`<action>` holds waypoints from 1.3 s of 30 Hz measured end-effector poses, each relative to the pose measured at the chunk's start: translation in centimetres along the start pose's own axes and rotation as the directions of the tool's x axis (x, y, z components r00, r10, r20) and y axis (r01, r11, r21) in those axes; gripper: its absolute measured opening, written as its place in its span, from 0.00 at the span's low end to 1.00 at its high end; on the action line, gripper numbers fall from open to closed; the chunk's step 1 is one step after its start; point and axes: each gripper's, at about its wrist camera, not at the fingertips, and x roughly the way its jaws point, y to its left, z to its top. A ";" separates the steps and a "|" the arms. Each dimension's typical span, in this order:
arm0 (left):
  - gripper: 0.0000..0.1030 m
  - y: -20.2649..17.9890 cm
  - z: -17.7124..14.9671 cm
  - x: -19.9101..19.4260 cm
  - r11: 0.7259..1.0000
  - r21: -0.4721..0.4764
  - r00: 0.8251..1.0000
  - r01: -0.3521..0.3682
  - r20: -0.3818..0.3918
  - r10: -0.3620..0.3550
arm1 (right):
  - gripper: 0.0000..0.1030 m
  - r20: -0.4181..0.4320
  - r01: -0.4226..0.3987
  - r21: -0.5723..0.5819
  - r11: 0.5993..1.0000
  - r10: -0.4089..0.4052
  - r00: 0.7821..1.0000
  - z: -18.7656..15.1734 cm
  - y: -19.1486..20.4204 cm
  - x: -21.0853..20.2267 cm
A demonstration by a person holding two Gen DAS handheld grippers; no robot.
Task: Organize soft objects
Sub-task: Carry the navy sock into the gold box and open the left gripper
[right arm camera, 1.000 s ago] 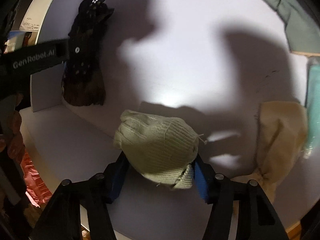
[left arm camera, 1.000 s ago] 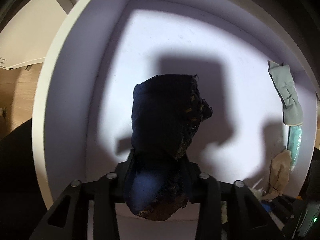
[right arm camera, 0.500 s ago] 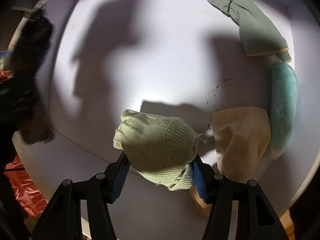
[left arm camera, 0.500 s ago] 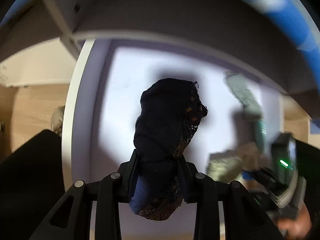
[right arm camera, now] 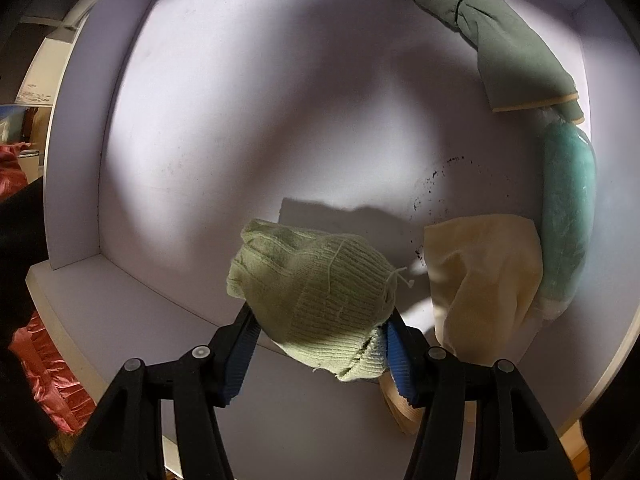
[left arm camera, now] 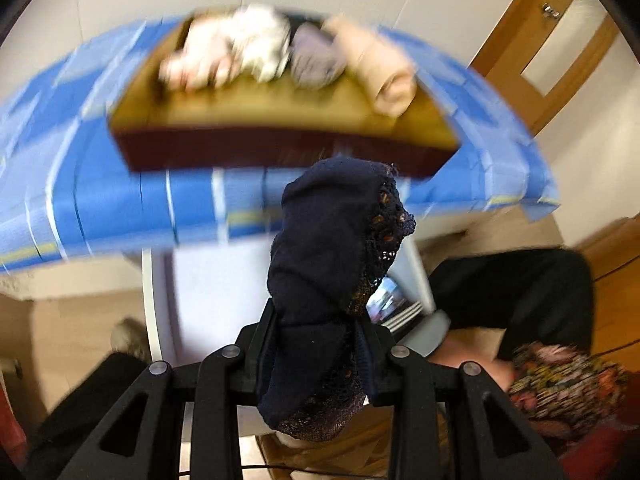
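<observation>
1. The left tongs (left arm camera: 316,344) clench a dark navy lace-edged cloth (left arm camera: 332,264), raised before a brown wooden tray (left arm camera: 280,136) of bundled fabrics.
2. The right tongs (right arm camera: 316,344) grip a pale green knitted piece (right arm camera: 316,292) over the white drawer (right arm camera: 72,128); neither is placed yet.

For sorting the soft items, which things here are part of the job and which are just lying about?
Job:
dark lace garment, in left gripper
green knit piece, in right gripper
cream cloth
teal bundle
white drawer
brown box

Lying about:
wooden door
red fabric
</observation>
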 end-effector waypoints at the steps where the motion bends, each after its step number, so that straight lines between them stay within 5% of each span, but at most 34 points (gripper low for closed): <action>1: 0.33 -0.3 0.6 0.3 1.000 0.003 1.000 0.002 0.017 -0.002 | 0.58 0.000 0.000 -0.002 1.000 0.000 1.000 0.0 0.0 -0.1; 12: 0.33 1.3 12.0 -2.6 0.988 -0.021 0.972 -0.154 0.178 0.155 | 0.58 -0.001 -0.005 -0.003 1.000 0.005 1.000 -0.1 -0.6 0.0; 18: 0.33 3.6 15.3 -0.5 0.961 -0.012 0.949 -0.275 0.158 0.274 | 0.58 0.001 -0.006 0.000 1.000 0.006 1.000 -0.1 -0.7 0.1; 32: 0.35 8.6 14.4 6.1 0.919 -0.025 0.919 -0.395 0.009 0.395 | 0.58 0.015 0.003 -0.004 1.000 -0.003 1.000 0.0 -0.4 0.0; 39: 0.40 7.6 13.4 4.2 0.899 -0.009 0.897 -0.438 0.055 0.438 | 0.58 0.014 0.001 -0.006 1.000 -0.001 1.000 0.0 -0.3 0.0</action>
